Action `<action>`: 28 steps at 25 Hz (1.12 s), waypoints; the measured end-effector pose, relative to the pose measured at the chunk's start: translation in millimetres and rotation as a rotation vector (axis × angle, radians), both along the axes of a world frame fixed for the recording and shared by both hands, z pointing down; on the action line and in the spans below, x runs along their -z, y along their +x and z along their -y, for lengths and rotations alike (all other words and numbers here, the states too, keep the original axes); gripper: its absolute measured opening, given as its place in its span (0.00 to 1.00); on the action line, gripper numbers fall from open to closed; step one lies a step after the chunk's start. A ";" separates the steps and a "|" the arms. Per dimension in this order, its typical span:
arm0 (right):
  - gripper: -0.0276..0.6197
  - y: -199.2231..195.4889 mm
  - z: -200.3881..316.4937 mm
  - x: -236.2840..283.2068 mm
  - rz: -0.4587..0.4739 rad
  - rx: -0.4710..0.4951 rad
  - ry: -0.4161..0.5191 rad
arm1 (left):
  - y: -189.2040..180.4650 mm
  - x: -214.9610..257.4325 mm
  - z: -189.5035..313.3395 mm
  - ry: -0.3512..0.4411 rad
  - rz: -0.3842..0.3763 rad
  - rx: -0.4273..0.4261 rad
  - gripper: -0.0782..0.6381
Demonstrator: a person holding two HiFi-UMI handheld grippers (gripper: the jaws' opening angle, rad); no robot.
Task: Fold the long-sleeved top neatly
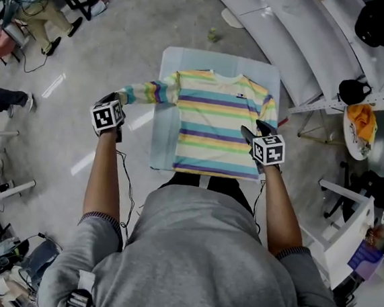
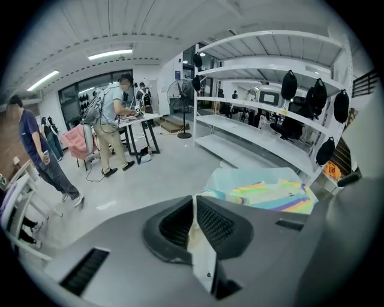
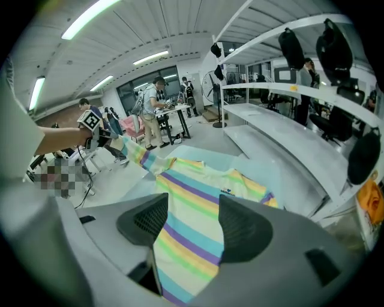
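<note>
A long-sleeved top with pastel stripes lies flat, front up, on a pale blue table. Its left sleeve stretches out past the table's left edge. My left gripper is shut on the pale cuff, which shows pinched between the jaws. My right gripper hovers over the top's right edge, open, nothing between its fingers; the striped body shows below the gap. The right sleeve seems to lie along the body's right side.
White shelving runs along the far right, with black bags on it. An orange cloth sits on a round stand at right. People stand at a table at the far left. Cables trail on the grey floor.
</note>
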State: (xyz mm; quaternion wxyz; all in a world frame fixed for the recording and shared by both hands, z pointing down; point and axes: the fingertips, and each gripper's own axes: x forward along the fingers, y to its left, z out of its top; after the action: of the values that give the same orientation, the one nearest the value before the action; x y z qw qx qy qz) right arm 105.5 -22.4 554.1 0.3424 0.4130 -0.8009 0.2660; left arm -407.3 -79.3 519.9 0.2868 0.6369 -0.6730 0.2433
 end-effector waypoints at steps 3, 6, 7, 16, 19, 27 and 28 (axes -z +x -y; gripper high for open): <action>0.47 5.6 8.7 0.4 0.022 0.014 0.006 | 24.3 19.2 11.7 0.027 -0.006 -0.018 0.16; 0.48 14.7 18.7 0.3 0.037 0.034 0.009 | 60.3 40.9 26.2 0.057 -0.003 -0.053 0.16; 0.48 17.3 21.7 0.1 0.042 0.042 0.009 | 73.8 49.0 30.6 0.066 0.001 -0.068 0.16; 0.48 62.2 34.0 -8.8 0.074 0.073 -0.015 | 208.5 83.6 59.0 0.105 -0.024 -0.166 0.15; 0.48 82.2 35.2 -15.3 0.080 0.070 -0.028 | 250.4 87.0 69.2 0.122 -0.029 -0.192 0.15; 0.48 131.5 41.3 -31.7 0.085 0.066 -0.065 | 334.6 72.9 90.1 0.125 -0.013 -0.266 0.15; 0.48 135.8 42.8 -33.2 0.085 0.068 -0.068 | 337.7 67.8 89.4 0.116 -0.003 -0.269 0.15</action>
State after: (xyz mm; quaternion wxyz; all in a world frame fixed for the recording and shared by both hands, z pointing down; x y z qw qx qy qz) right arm 241.3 -65.2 587.3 0.3308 0.3619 -0.8188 0.2986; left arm -69.6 -168.6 452.1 0.2153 0.7372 -0.5941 0.2392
